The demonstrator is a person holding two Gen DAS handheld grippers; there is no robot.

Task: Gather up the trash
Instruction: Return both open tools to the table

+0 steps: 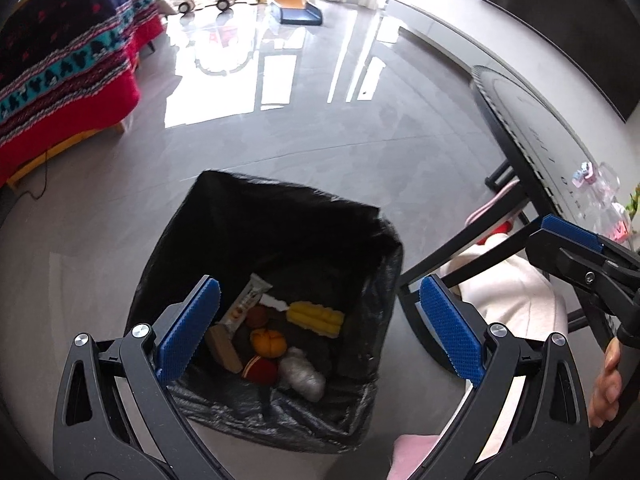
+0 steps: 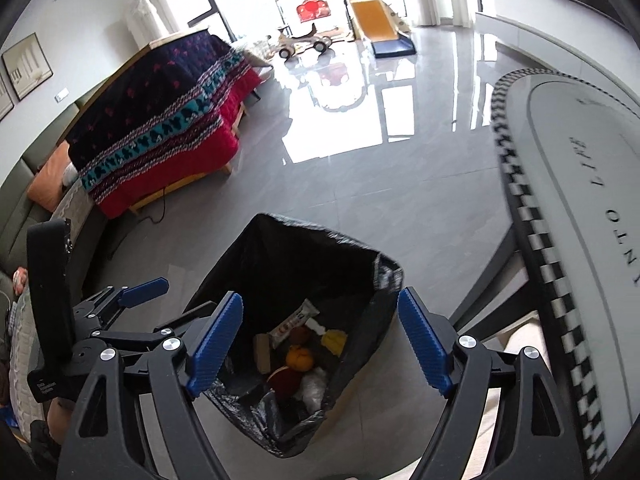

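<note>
I have both grippers poised over the trash bin (image 1: 256, 240), a bin lined with a black bag (image 2: 320, 256) standing on the grey tiled floor (image 1: 280, 140); my left gripper (image 1: 320, 332) has its blue pads spread as wide as they go, nothing between them; my right gripper (image 2: 320, 344) stands well open too, and empty. Down in the bin, near its bottom, I see a yellow corn-like piece (image 1: 316, 318) to the right, an orange round thing (image 1: 268, 342) in the middle, a dark red ball (image 1: 260, 370) nearer, a crumpled clear wrapper (image 1: 302, 374) beside that, a snack-bar wrapper (image 1: 248, 304) further back and a tan block (image 1: 224, 348) at the left. The round table (image 2: 560, 200) with its chequered rim is just right of the bin; a sofa under a red and navy blanket (image 2: 168, 132) lies far left.
</note>
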